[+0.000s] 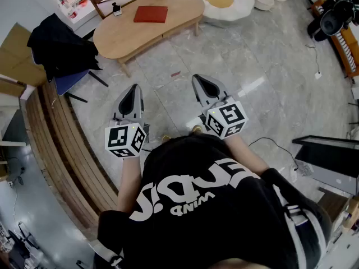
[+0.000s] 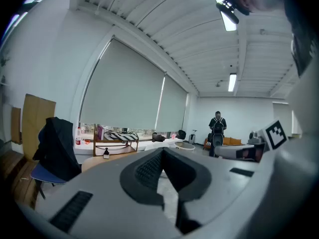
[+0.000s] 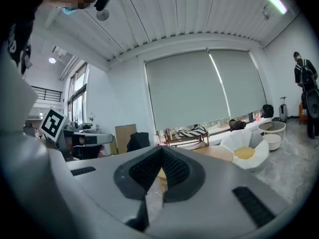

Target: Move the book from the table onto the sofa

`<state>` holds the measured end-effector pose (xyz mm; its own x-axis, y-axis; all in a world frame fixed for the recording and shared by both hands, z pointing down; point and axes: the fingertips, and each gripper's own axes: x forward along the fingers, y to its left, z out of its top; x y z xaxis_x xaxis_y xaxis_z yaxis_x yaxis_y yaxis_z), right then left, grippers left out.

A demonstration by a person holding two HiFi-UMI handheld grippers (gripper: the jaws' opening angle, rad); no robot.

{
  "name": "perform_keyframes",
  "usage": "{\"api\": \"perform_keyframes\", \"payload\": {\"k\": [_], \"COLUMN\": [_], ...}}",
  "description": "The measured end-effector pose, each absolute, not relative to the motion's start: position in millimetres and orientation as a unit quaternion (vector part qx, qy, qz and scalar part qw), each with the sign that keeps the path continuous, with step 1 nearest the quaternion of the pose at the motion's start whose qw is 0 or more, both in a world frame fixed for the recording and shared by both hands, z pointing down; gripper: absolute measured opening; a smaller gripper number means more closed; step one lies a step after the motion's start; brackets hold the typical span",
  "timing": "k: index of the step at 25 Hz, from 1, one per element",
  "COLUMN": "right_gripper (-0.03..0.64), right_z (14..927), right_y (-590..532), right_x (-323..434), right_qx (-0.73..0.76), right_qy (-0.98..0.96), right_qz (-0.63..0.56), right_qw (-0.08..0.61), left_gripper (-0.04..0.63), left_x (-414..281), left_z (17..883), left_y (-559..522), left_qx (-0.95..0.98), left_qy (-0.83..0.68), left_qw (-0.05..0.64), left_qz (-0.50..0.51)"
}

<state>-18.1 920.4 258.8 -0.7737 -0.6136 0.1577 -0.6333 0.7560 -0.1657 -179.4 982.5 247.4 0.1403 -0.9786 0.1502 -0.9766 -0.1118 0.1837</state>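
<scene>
At my ten o'clock a black jacket (image 1: 59,43) hung over a chair with a blue seat (image 1: 72,82). A small dark bottle (image 1: 116,8) stood at eleven. A curved run of wooden slats (image 1: 56,144) swept past at eight, and a keyboard (image 1: 346,46) sat at two, over pale marble floor (image 1: 263,83). In the left gripper view a person with a backpack (image 2: 217,128) stood far off at three, grey roller blinds (image 2: 124,93) at ten
</scene>
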Motion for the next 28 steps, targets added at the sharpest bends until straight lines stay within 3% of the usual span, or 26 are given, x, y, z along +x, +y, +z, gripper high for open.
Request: {"api": "perform_keyframes", "payload": {"k": [28], "right_gripper": [0.002], "right_z": [281], "right_y": [916], "right_x": [-68], "right_qx": [0.375], "right_qy": [-0.919], "right_qz": [0.117], "right_qw": [0.043], "left_gripper": [0.008], "left_x": [-241], "left_z": [264], "left_y": [965], "left_qx": [0.762], "left_qy": [-0.635], "left_qw": [0.129], "left_qz": [-0.006]}}
